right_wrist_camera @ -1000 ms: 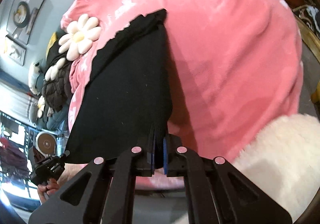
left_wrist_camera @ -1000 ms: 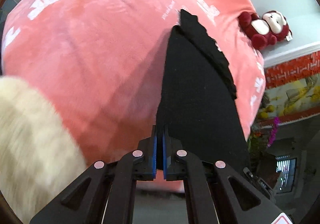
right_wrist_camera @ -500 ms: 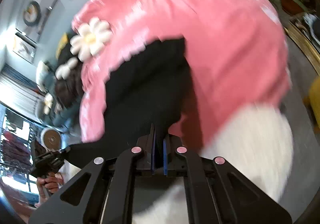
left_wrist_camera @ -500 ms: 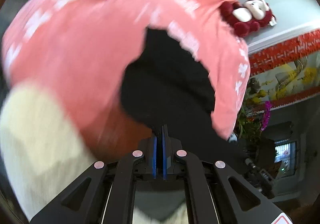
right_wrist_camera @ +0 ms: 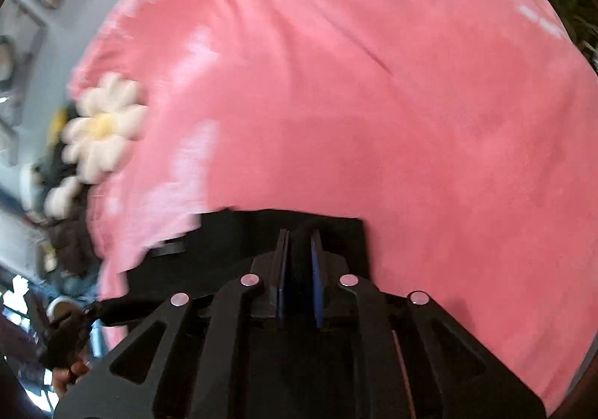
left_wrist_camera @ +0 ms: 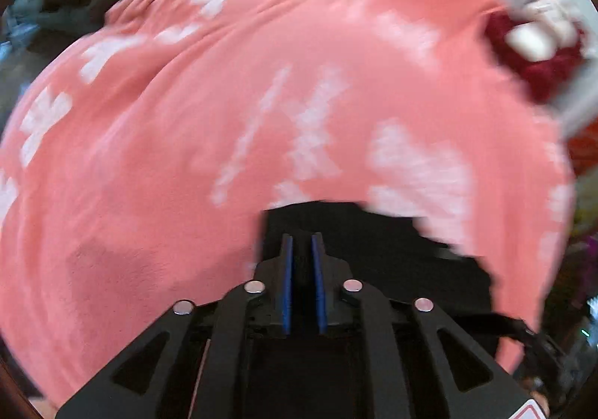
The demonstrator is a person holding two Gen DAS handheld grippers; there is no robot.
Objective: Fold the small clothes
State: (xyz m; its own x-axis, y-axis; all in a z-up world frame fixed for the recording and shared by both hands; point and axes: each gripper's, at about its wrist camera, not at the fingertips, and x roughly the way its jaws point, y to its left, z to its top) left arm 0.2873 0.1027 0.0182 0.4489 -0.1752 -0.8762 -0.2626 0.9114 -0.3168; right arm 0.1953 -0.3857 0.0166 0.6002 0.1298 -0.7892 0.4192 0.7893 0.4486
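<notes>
Both grippers over black garment on pink blanket, jaws just been opening.
Left gripper (left_wrist_camera: 302, 243) and right gripper (right_wrist_camera: 299, 236): blue pads slightly apart, dark cloth between them; grip or release can't tell. Small black fabric garment (left_wrist_camera: 373, 232) lies low on pink fleece blanket with white marks (left_wrist_camera: 224, 120), long axis running sideways between the grippers, far edge straight. Frames blurred.

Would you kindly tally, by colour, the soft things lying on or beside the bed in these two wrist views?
Pink: 1, the blanket.
Black: 1, the black garment between both grippers' fingers.
White and yellow: 1, the daisy cushion.
Dark red and white: 1, the plush monkey.
Total: 4.
</notes>
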